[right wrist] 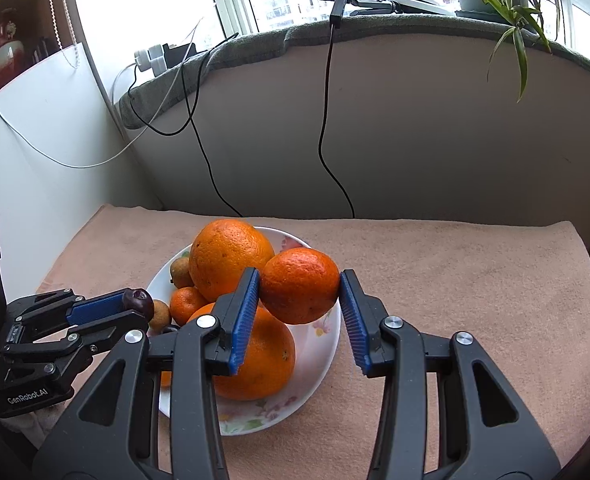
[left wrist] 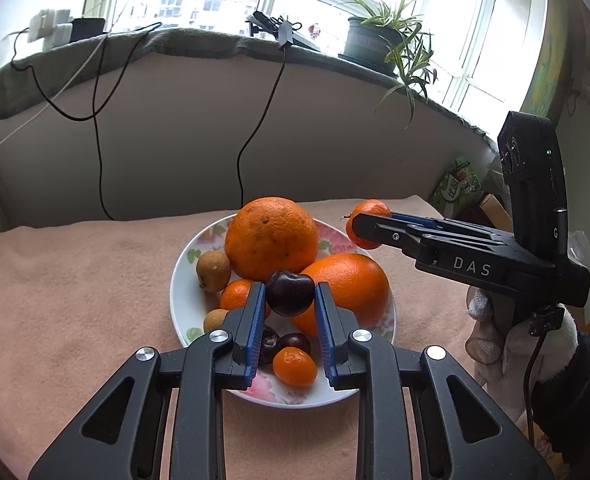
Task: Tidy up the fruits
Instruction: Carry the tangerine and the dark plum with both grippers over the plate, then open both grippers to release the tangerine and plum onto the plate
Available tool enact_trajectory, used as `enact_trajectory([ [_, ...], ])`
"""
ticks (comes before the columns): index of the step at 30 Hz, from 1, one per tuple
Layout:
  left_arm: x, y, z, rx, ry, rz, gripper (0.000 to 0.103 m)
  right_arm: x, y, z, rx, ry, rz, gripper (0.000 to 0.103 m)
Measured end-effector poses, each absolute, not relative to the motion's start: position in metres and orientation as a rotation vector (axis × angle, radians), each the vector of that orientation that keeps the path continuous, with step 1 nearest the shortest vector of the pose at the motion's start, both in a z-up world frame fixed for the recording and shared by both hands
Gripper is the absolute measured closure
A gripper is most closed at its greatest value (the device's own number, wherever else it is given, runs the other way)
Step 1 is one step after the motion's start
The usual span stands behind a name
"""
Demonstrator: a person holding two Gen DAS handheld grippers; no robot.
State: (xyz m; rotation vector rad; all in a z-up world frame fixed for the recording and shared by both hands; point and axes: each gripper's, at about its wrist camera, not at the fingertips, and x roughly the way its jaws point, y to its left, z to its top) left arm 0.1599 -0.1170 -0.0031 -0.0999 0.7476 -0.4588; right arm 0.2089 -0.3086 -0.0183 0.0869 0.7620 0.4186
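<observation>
Left wrist view: left hand-held gripper [left wrist: 290, 295] clamped on a dark cherry [left wrist: 290, 293] above the floral plate [left wrist: 183, 280] of oranges and small fruits on the pink-covered tabletop [left wrist: 75, 280]. Right wrist view: right hand-held gripper [right wrist: 299, 286] pinching a mandarin [right wrist: 299, 285] over the plate's right side, above two large oranges [right wrist: 231, 258].

Daylight pours through a wide bank of white-framed windows [left wrist: 199, 4] above a curved sill covered in grey-green cloth [left wrist: 167, 42]. A spider plant in a pot [left wrist: 369, 42] stands on the sill toward the desk's right edge; white chargers [left wrist: 51, 28] sit toward the left. Black cables [left wrist: 99, 128] hang down the pale wall [left wrist: 183, 136] behind the desk's far edge. A peach towel [left wrist: 75, 280] covers the desk.
</observation>
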Motion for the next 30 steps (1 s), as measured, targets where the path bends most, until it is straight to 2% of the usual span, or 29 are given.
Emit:
enact_trajectory([
  [30,0.168,-0.117,-0.004,-0.101,0.752,-0.461,0.079,0.226,-0.295,-0.031,0.085,0.809,0.46,0.059],
])
